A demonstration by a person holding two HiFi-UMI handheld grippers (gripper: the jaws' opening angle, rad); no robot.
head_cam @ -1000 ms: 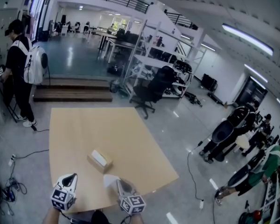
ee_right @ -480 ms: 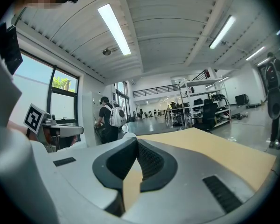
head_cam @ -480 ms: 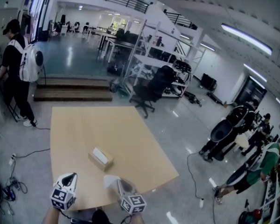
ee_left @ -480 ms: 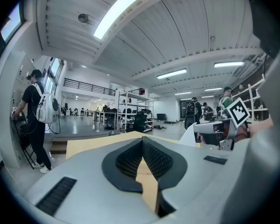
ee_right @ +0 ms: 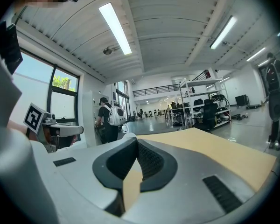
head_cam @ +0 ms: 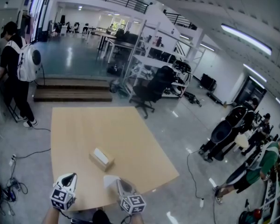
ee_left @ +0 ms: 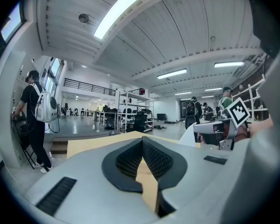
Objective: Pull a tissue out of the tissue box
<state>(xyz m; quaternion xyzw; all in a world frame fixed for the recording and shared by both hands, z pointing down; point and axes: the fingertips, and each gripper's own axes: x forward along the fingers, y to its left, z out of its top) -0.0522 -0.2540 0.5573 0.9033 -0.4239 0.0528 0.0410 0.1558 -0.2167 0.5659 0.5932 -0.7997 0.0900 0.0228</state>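
In the head view, the tan cardboard tissue box with a white top (head_cam: 101,159) sits on the pale wooden table (head_cam: 84,125) near 6 o'clock of the frame, where it sat a second ago. At 5 o'clock from it the thin white tissue (head_cam: 110,180) is clear of the box, at the tip of the right gripper (head_cam: 119,182). The left gripper (head_cam: 73,175) is at 7 o'clock. Neither has moved, and only the person with a white backpack (head_cam: 18,64) at 10 o'clock has shifted. In the left gripper view, the jaws are together on nothing, and the tissue stands up at 3 o'clock. In the right gripper view, the jaws are closed with a white edge at their tips, so the tissue looks pinched there. The pull seems done.
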